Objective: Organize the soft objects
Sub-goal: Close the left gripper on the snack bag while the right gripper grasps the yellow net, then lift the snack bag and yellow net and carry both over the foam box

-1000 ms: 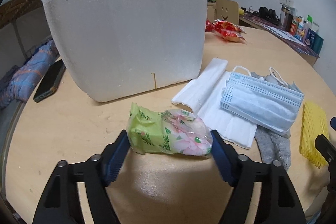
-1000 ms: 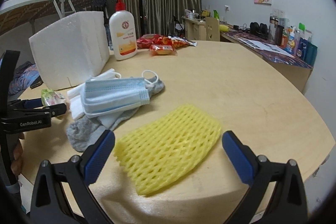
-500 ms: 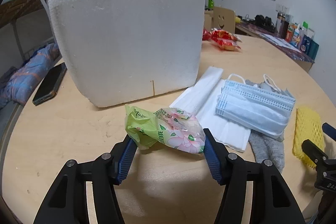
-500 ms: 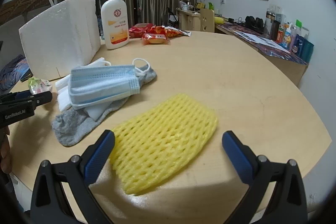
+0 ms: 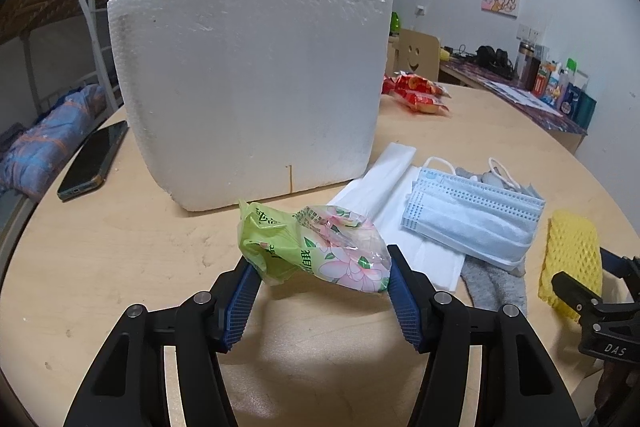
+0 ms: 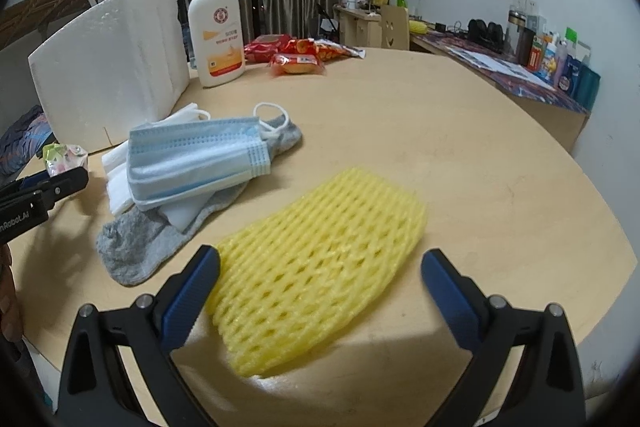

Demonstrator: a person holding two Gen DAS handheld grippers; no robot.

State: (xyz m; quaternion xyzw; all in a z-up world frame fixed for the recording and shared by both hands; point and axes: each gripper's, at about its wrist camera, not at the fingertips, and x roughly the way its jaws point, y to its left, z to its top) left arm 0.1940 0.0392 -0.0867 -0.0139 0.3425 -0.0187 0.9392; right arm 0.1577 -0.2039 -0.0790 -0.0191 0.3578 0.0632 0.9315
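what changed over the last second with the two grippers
The left gripper closed in on the tissue pack, now pinched and lifted off the table. The right gripper narrowed around the yellow foam net, not yet gripping. Masks, sock and foam box stayed put.

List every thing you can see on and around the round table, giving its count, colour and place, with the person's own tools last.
table: one, light wood, round, under everything
foam box: one, white, far left of table
tissue pack: one, green and pink, gripped in front of the box
face mask: a small stack, count unclear, light blue, on the white pads
white pads: folded stack, white, right of the box
sock: one, grey, under the mask pile
foam net: one, yellow, near right edge
lotion bottle: one, white with red pump, behind the box
snack packets: several, red, far side
phone: one, black, left of the box
left tool: black with blue pads, shut on tissue pack
right tool: same colours, open around foam net
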